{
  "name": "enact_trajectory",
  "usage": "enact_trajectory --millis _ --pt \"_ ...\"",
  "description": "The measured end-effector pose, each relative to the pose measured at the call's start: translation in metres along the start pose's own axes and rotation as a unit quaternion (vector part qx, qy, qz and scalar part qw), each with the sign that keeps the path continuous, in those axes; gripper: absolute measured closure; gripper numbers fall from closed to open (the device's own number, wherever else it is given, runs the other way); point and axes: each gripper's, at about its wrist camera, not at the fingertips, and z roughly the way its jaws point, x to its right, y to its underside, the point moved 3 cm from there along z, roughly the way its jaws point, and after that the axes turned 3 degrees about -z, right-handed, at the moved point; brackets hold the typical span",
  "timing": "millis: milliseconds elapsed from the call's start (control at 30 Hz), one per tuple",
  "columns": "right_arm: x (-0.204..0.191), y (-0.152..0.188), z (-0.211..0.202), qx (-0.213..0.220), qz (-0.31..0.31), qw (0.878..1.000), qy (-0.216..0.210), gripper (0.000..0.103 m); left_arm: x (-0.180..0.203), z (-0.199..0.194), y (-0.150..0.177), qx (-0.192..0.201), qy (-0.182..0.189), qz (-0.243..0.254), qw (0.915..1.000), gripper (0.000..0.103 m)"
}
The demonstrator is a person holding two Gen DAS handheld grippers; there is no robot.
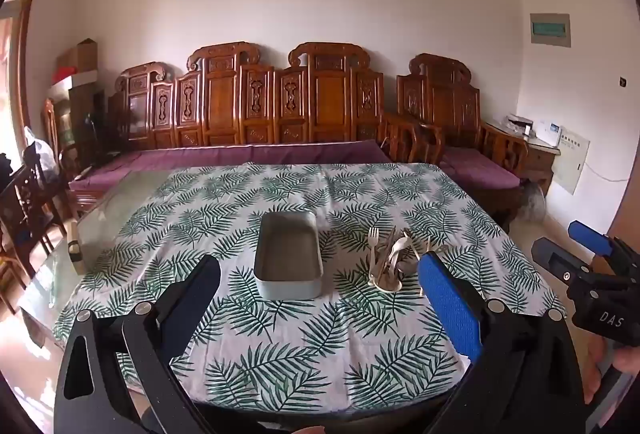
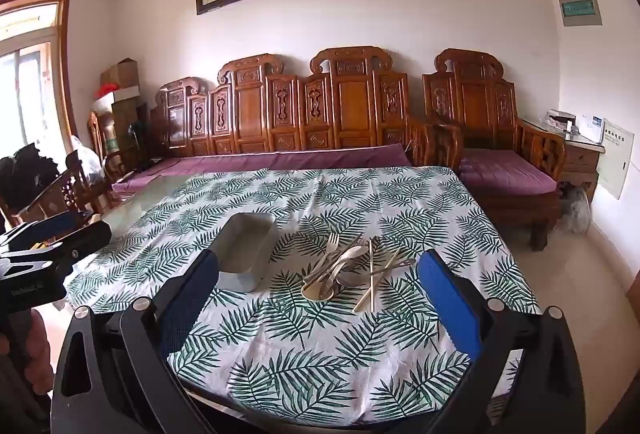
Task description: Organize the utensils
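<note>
My left gripper [image 1: 320, 270] jaws spread wide over the tablecloth [image 1: 304, 346], my right gripper [image 2: 318, 270] likewise spread, nothing held, grey box [image 2: 248, 258] beside piled utensils [image 2: 344, 270]

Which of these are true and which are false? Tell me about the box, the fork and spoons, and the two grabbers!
1. The grey box is empty. True.
2. The utensils lie inside the box. False: they are piled on the leaf-print tablecloth, beside the box.
3. The right gripper is open, holding nothing. True.
4. The left gripper is clamped on a fork. False: it is open and empty.
5. Chopsticks lie in the pile. True.
</note>
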Motion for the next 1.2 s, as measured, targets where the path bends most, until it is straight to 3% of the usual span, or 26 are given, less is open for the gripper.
enact_trajectory --millis 1200 --pt "-0.0005 -0.0003 0.0008 0.001 -0.002 1.000 -0.001 0.002 0.0021 -0.0005 0.0023 0.002 -0.002 0.006 1.0000 0.007"
